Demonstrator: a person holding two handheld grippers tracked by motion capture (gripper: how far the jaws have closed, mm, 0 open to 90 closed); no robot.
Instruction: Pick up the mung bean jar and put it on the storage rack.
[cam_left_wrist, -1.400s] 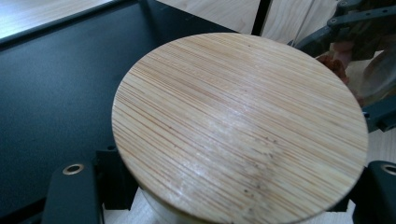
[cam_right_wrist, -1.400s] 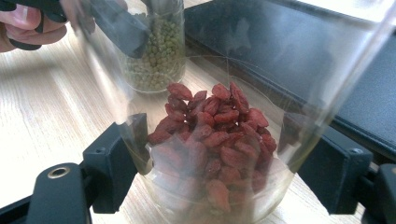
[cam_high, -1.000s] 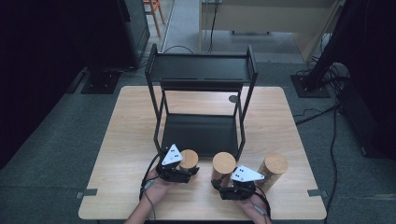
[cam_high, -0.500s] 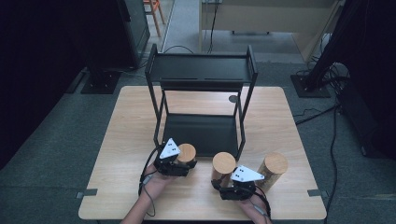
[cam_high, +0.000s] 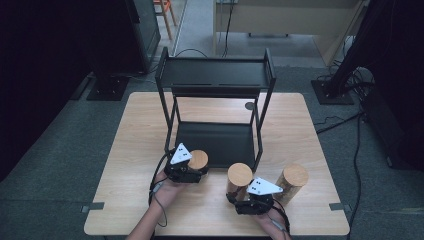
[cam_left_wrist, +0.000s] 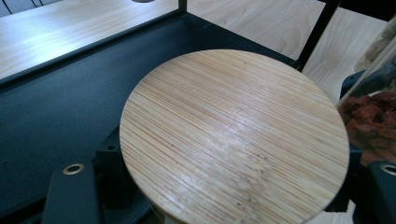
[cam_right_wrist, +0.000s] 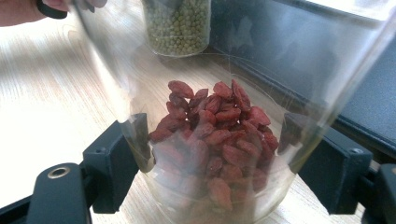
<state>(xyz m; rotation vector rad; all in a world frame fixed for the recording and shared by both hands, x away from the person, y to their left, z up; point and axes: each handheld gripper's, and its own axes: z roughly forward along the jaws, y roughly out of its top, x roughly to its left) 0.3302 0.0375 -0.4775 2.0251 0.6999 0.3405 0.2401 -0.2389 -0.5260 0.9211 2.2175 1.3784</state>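
both grippers (cam_high: 192, 172) (cam_high: 250, 197) clamped on lidded jars (cam_high: 198, 160) (cam_high: 239, 176)

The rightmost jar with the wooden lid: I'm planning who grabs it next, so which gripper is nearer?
Right. The right gripper sits just left of that jar; the left gripper is farther left.

No readable text, label, brand, number or sign is to be found in any of the views. Small dark marks are seen on the grey three-cornered plates of the two grippers in the lower middle of the high view, but they are too small to be read. The jars' bamboo lids, the black rack and the wooden table are left unmarked.
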